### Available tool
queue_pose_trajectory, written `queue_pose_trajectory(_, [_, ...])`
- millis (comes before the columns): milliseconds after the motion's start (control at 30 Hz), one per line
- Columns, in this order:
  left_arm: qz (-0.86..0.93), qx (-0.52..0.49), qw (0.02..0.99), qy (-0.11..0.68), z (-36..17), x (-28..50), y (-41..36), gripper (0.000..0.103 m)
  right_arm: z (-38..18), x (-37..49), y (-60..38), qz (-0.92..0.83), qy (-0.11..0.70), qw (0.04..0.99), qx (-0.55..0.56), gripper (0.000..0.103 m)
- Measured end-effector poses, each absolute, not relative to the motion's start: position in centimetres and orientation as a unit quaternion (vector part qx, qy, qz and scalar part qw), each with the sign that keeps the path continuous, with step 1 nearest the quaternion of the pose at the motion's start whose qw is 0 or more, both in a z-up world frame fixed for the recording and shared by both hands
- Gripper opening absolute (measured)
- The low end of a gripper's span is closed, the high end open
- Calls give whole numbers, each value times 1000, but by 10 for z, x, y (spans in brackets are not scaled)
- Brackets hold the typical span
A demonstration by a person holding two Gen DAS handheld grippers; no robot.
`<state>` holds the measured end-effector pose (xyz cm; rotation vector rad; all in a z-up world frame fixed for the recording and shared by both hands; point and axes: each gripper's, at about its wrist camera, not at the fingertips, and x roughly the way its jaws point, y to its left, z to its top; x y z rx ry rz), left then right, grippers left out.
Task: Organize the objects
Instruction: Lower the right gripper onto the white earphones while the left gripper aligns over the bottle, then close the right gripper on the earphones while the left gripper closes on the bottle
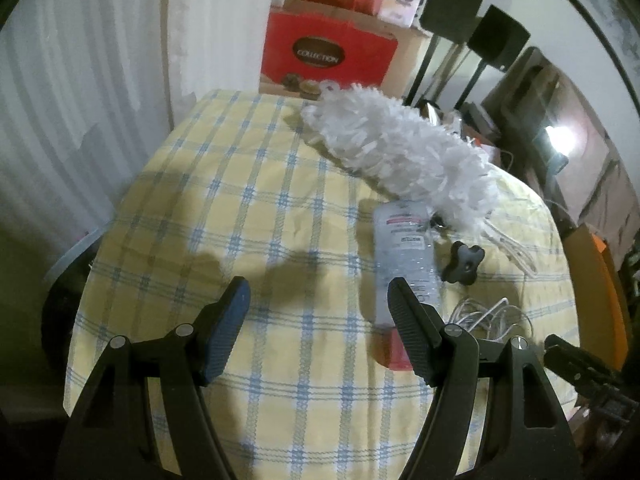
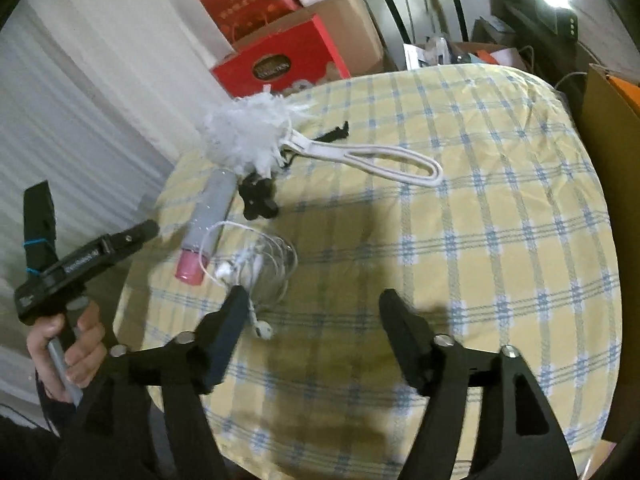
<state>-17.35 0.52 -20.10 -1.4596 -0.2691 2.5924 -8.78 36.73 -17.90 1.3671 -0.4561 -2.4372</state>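
Observation:
On the yellow checked tablecloth (image 1: 248,216) lie a fluffy white duster (image 1: 400,144), a clear bottle (image 1: 404,248) with a pink cap, a black star knob (image 1: 464,262) and coiled white earphones (image 1: 492,316). My left gripper (image 1: 318,300) hovers open over bare cloth, its right finger just in front of the bottle. In the right wrist view the same duster (image 2: 248,136), bottle (image 2: 208,220), knob (image 2: 258,198) and earphones (image 2: 260,268) sit to the left. My right gripper (image 2: 312,300) is open and empty, its left finger beside the earphone cord.
Red gift boxes (image 1: 328,48) and cardboard cartons stand behind the table. Black stands (image 1: 448,12) and clutter line the right side. A hand holds the left gripper's handle (image 2: 68,276) at the left of the right wrist view. A brown box (image 2: 612,160) stands by the table's right edge.

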Motion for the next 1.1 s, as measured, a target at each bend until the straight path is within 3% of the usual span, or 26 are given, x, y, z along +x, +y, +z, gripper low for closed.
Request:
queue_pose_trajectory(267, [874, -472, 76, -80, -206, -173, 1, 68, -193, -100, 319, -850, -121, 167, 485, 77])
queue_pose_trajectory(333, [867, -478, 103, -96, -208, -176, -3, 68, -192, -102, 305, -862, -84, 156, 474, 69])
queue_pose_trajectory(400, [865, -479, 105, -109, -211, -179, -10, 68, -193, -105, 294, -871, -40, 144, 468, 45])
queue_pose_trajectory(467, [863, -480, 101, -119, -214, -181, -18, 68, -197, -107, 285, -877, -1, 122, 466, 34])
queue_pose_trajectory(767, [857, -484, 98, -146, -224, -186, -34, 68, -210, -109, 254, -887, 77, 79, 449, 38])
queue_pose_trajectory(833, [857, -485, 98, -146, -224, -185, -34, 68, -210, -107, 248, -890, 93, 77, 440, 32])
queue_pose_trajectory(900, [857, -485, 97, -145, -223, -185, -32, 68, -211, -106, 246, -890, 91, 84, 438, 19])
queue_pose_trajectory(1100, [859, -482, 99, -141, -219, -184, -28, 68, -207, -97, 261, -904, 41, 78, 418, 12])
